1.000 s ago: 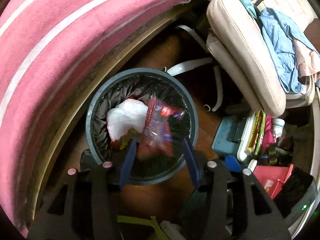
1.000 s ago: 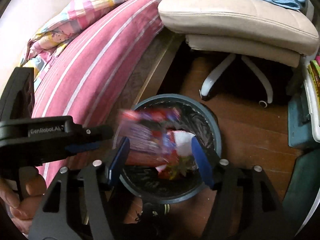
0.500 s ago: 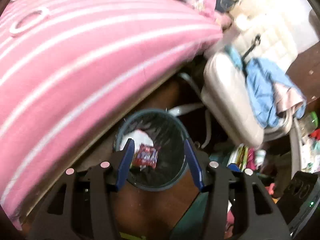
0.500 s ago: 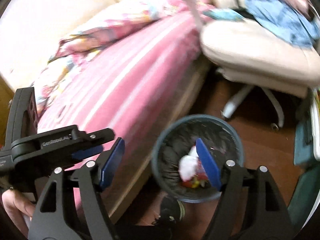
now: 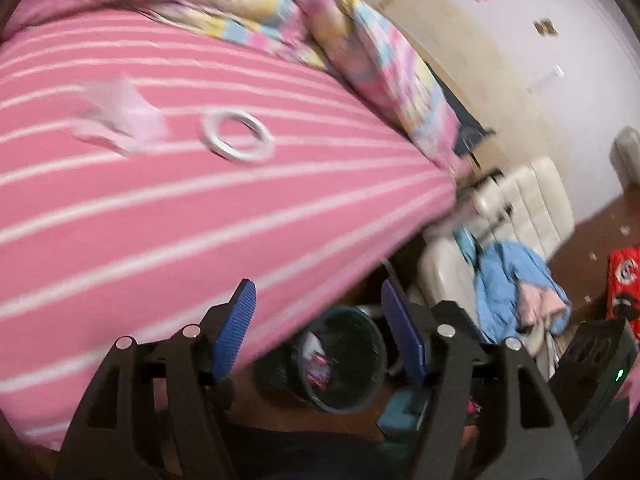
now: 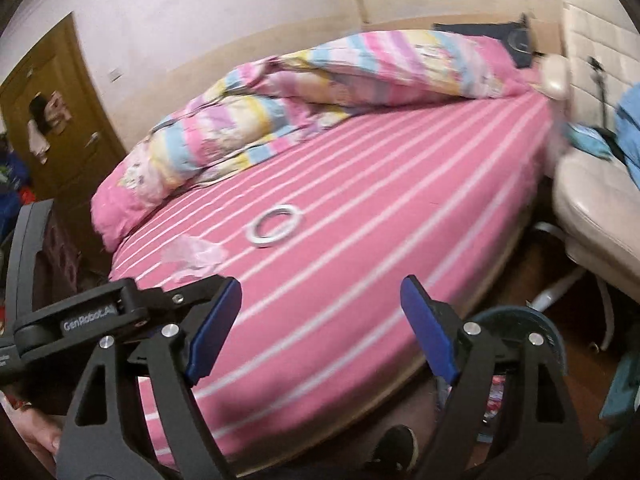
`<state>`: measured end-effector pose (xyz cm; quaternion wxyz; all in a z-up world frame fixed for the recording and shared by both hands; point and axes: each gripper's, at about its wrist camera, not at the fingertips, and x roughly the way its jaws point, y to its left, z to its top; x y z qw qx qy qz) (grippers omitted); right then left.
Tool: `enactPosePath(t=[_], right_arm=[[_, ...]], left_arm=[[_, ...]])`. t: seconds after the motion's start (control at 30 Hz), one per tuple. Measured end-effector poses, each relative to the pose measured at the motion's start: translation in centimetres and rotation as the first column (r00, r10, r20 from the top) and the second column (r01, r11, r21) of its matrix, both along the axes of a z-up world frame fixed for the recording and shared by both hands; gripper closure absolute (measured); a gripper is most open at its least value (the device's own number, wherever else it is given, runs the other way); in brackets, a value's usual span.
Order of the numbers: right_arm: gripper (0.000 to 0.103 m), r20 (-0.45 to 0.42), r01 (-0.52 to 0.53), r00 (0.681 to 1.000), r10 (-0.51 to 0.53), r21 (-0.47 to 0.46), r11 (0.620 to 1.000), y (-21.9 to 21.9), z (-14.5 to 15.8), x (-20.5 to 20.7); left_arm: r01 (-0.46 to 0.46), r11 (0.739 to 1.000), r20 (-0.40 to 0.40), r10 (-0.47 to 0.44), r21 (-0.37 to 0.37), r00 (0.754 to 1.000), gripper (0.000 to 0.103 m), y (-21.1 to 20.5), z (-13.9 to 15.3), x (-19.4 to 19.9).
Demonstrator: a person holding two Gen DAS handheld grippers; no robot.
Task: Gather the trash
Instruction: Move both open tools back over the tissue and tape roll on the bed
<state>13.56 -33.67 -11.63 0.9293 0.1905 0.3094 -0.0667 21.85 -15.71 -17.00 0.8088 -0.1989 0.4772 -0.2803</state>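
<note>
A dark round trash bin (image 5: 344, 356) stands on the floor beside the bed, with a red snack wrapper (image 5: 318, 364) and white paper inside. In the right wrist view only its rim (image 6: 516, 316) shows. A crumpled pale pink tissue (image 5: 116, 120) and a white tape ring (image 5: 238, 140) lie on the pink striped bed; both also show in the right wrist view, the tissue (image 6: 196, 256) and the ring (image 6: 276, 220). My left gripper (image 5: 320, 320) is open and empty above the bin. My right gripper (image 6: 320, 320) is open and empty over the bed's edge.
A folded pastel quilt (image 6: 320, 92) lies at the head of the bed. A cream office chair (image 5: 520, 216) with blue clothing (image 5: 512, 284) stands right of the bin. A wooden door (image 6: 52, 112) is at the far left. Clutter sits on the floor at the right.
Both grippers have lifted away from the bin and tilted up toward the bed. The snack wrapper dropped from between the fingers into the bin. The tissue and ring have come into view.
</note>
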Motion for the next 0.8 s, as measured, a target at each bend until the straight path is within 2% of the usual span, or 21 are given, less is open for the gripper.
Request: enactPosePath(t=[0.17, 0.3, 0.43, 0.57, 0.63, 0.73, 0.8], right_arm=[[0.022, -0.004, -0.042, 0.999, 0.042, -0.032, 0.999, 3.9, -0.4, 4.3], [0.022, -0.036, -0.073, 0.997, 0.071, -0.057, 0.996, 5.9, -2.1, 8.2], [0.022, -0.059, -0.097, 0.994, 0.093, -0.078, 0.992, 6.3, -3.7, 11.3], [0.022, -0.090, -0.104, 0.991, 0.098, -0.074, 0.992, 6.1, -5.3, 14.5], [0.022, -0.111, -0.103, 0.989, 0.093, -0.084, 0.991, 6.2, -6.0, 16.3], [0.022, -0.115, -0.106, 0.989, 0.096, -0.088, 0.990, 5.8, -6.6, 18.9], [0.022, -0.126, -0.106, 0.988, 0.094, -0.093, 0.990, 5.5, -7.1, 20.2]], left_arm=[[-0.118, 0.992, 0.021, 0.117, 0.050, 0.993, 0.039, 6.3, -1.1, 2.5], [-0.186, 0.975, 0.046, 0.181, 0.125, 0.982, 0.039, 9.9, -3.1, 5.0], [-0.207, 0.958, 0.092, 0.192, 0.201, 0.977, 0.039, 11.0, -4.8, 7.4], [-0.195, 0.954, 0.106, 0.175, 0.228, 0.979, 0.039, 11.4, -6.6, 10.8], [-0.200, 0.944, 0.114, 0.176, 0.262, 0.978, 0.039, 11.1, -7.3, 12.7], [-0.214, 0.941, 0.108, 0.192, 0.261, 0.975, 0.039, 11.0, -7.9, 14.7], [-0.230, 0.931, 0.128, 0.201, 0.284, 0.971, 0.039, 10.4, -8.0, 16.3]])
